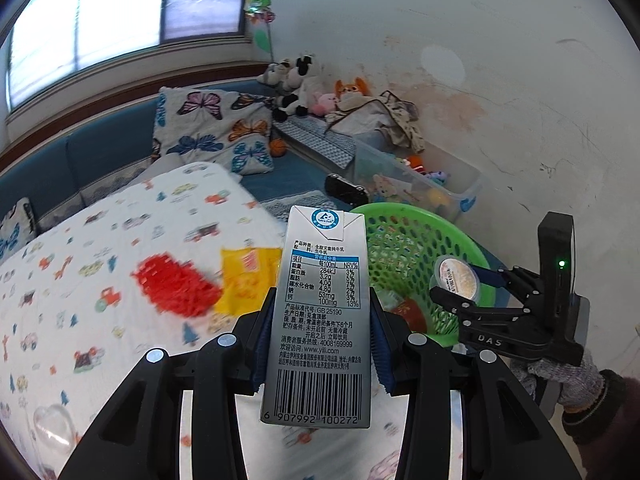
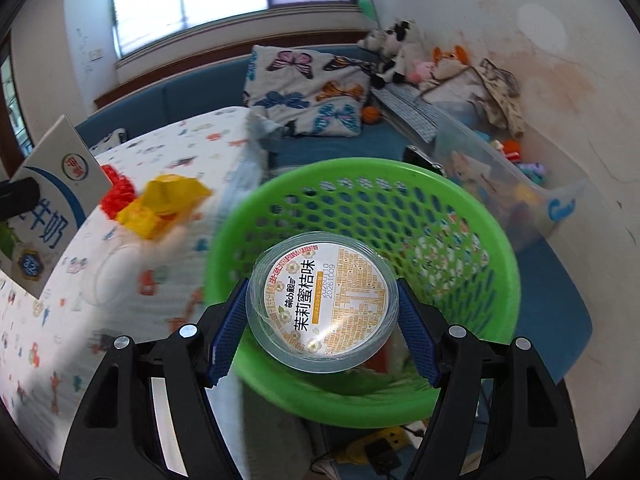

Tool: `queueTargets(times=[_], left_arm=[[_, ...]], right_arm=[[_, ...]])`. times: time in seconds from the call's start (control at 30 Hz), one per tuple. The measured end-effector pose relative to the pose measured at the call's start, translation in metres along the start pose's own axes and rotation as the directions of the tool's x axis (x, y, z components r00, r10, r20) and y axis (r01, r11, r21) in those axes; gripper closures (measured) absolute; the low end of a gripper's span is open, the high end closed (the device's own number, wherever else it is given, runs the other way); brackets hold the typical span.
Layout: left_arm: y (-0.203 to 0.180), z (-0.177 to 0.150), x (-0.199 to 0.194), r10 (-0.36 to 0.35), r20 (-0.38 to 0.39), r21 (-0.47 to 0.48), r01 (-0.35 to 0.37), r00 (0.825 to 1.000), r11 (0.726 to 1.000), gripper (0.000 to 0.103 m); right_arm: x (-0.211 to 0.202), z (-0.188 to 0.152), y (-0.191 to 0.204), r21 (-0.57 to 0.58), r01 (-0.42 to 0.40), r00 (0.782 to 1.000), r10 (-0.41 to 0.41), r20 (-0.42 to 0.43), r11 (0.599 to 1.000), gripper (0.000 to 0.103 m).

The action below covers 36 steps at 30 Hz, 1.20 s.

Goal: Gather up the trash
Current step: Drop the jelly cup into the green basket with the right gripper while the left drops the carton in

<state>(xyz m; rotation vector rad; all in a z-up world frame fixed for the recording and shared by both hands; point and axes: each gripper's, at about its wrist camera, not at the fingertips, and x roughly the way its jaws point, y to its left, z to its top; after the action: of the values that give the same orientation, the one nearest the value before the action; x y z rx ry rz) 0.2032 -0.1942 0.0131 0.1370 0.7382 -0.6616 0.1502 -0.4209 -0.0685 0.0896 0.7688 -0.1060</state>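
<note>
We see the left gripper point(image 1: 320, 312) clamped on an upright milk carton point(image 1: 320, 320) above the patterned bed sheet point(image 1: 100, 280). The right gripper point(image 2: 320, 312) is clamped on a round jelly cup point(image 2: 322, 306), which hangs over the open green basket point(image 2: 480, 220) just beside the bed. A red wrapper point(image 1: 176, 284) and a yellow wrapper point(image 1: 248, 280) lie touching on the sheet.
</note>
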Motion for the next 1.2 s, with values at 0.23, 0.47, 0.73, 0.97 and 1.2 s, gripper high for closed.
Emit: queueTargets(times=[0.23,0.47,0.73,0.97,1.2], left_arm=[[-0.021,0.017,0.030,-0.034,-0.026,0.017,0.035,0.999,0.999,0.063],[-0.039,0.028,0.064,-0.059,-0.069,0.018,0.061,0.996,0.998,0.062],[-0.066,0.036,0.097,-0.087,-0.104,0.043,0.092,0.991,0.995,0.062],[-0.081,0.038,0.123,-0.080,-0.150,0.050,0.088,0.985,0.995,0.062],[-0.086,0.033,0.131,-0.099,-0.172,0.042,0.107,0.980,0.993,0.052]], right_arm=[[0.003,-0.004,-0.027,0.054,0.016,1.000,-0.015,-0.010,0.998,0.027],[-0.007,-0.008,-0.040,0.075,0.014,1.000,-0.015,0.006,0.997,0.023],[-0.024,-0.017,-0.044,0.090,0.001,1.000,-0.003,0.024,0.996,0.022],[-0.028,-0.026,-0.050,0.117,-0.005,1.000,0.002,0.023,0.993,0.021],[-0.029,-0.033,-0.053,0.137,-0.002,1.000,0.000,0.012,0.991,0.021]])
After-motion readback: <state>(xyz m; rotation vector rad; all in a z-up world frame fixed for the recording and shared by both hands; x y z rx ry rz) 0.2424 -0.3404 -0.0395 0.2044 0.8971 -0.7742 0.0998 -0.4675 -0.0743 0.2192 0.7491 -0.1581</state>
